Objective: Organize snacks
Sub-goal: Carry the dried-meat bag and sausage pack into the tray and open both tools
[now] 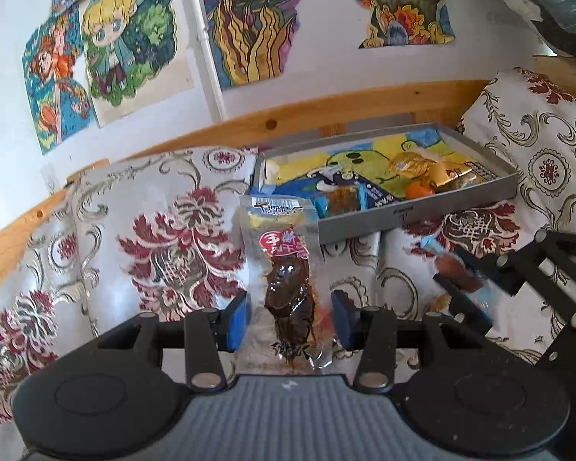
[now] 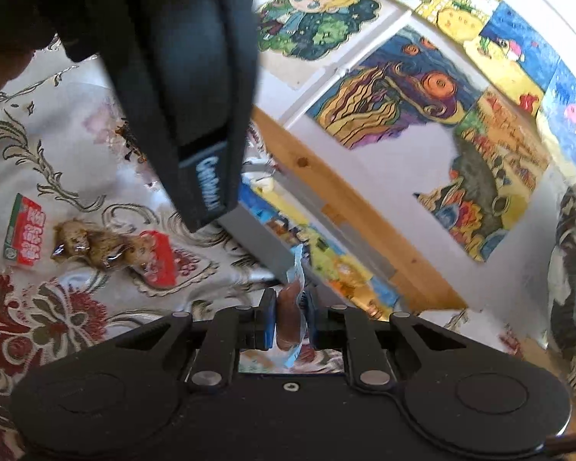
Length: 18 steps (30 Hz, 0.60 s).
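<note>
Left wrist cam: the left gripper (image 1: 290, 317) sits spread apart around a clear packet of dark meat snack (image 1: 286, 284) with a red Chinese label I can't read; contact unclear. Far behind it is the grey box (image 1: 457, 203), already holding snacks.

Right wrist cam: the right gripper (image 2: 288, 319) is clenched on a blue-wrapped sausage (image 2: 290, 313). 2 red-labelled packets (image 2: 115, 247) lie left on the floral cloth (image 2: 38, 307).

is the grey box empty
No, in the left wrist view the grey box already holds several snacks, among them a gold-wrapped piece and a small orange one.
</note>
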Motion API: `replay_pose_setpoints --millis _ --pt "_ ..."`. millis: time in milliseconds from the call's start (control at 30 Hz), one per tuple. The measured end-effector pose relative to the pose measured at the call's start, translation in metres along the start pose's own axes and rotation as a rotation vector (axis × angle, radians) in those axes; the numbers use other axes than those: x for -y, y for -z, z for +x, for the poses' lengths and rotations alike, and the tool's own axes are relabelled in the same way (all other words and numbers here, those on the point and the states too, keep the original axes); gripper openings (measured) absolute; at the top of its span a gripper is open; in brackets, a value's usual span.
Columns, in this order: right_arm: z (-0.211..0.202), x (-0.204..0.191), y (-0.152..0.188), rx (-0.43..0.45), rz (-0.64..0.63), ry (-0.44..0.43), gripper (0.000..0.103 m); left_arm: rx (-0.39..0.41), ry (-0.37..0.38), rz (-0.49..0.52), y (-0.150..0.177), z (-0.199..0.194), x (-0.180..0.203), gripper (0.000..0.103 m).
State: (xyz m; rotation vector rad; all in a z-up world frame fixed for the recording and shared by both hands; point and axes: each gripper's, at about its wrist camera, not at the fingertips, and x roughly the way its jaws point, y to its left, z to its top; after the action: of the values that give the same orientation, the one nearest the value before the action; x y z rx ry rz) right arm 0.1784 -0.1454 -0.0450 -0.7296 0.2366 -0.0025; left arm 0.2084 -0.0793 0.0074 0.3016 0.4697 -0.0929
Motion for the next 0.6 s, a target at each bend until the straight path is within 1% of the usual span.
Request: replay_pose_setpoints --millis 167,300,367,467,600 --pt "-0.001 0.016 0.001 0.044 -0.068 0.001 0.016 -0.008 -0.003 -0.013 -0.006 0.0 0.003 0.049" --pt "0.001 0.032 0.002 0.125 -0.172 0.008 0.016 0.002 -0.008 0.003 -0.014 0.004 0.008 0.049" --pt "0.007 0.043 0.004 0.155 -0.204 0.023 0.016 0.012 -0.01 0.017 -0.018 0.008 0.013 0.049" --pt "0.022 0.061 0.007 0.161 -0.189 0.053 0.016 0.014 -0.012 0.022 -0.028 0.02 0.019 0.049" --pt "0.049 0.084 0.012 0.145 -0.108 0.093 0.016 0.009 -0.011 0.006 -0.045 0.041 0.028 0.049"
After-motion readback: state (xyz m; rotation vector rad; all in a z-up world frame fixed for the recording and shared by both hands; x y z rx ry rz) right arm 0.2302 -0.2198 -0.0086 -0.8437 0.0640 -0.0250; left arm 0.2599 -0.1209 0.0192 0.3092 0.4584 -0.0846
